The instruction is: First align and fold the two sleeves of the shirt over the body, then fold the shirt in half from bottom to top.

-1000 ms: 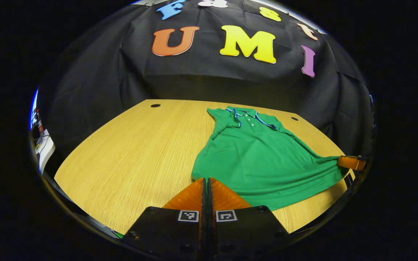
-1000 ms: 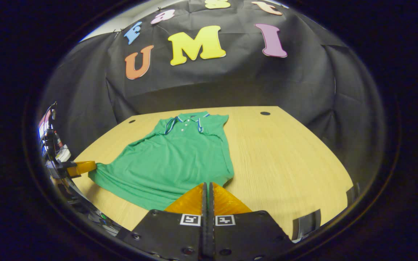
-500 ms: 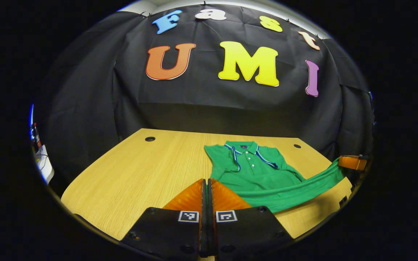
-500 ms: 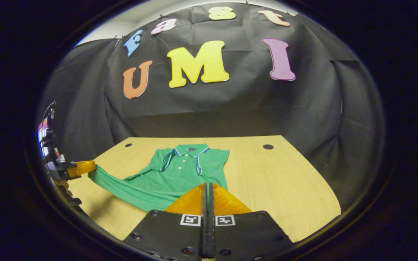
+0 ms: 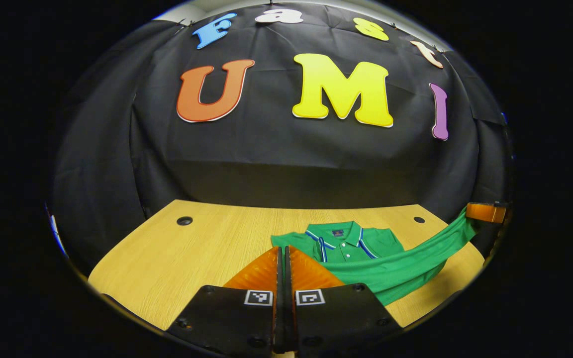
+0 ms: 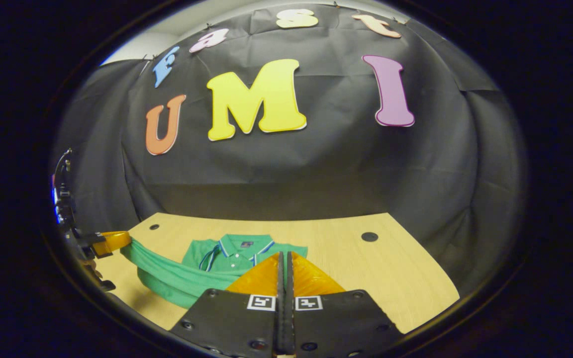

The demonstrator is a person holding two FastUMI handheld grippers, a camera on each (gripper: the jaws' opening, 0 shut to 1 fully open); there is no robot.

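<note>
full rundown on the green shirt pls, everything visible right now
The green shirt is a soft knit polo with a striped collar and a buttoned placket. Its collar end lies flat on the wooden table, sleeves already folded in. The bottom hem is lifted off the table as a sagging band strung between the left gripper and the right gripper, each shut on a hem corner.

Green shirt (image 5: 391, 271) – collar (image 5: 342, 235) trimmed blue and white; light wood-grain table (image 5: 192, 253); black cloth wall (image 6: 316, 169).
</note>
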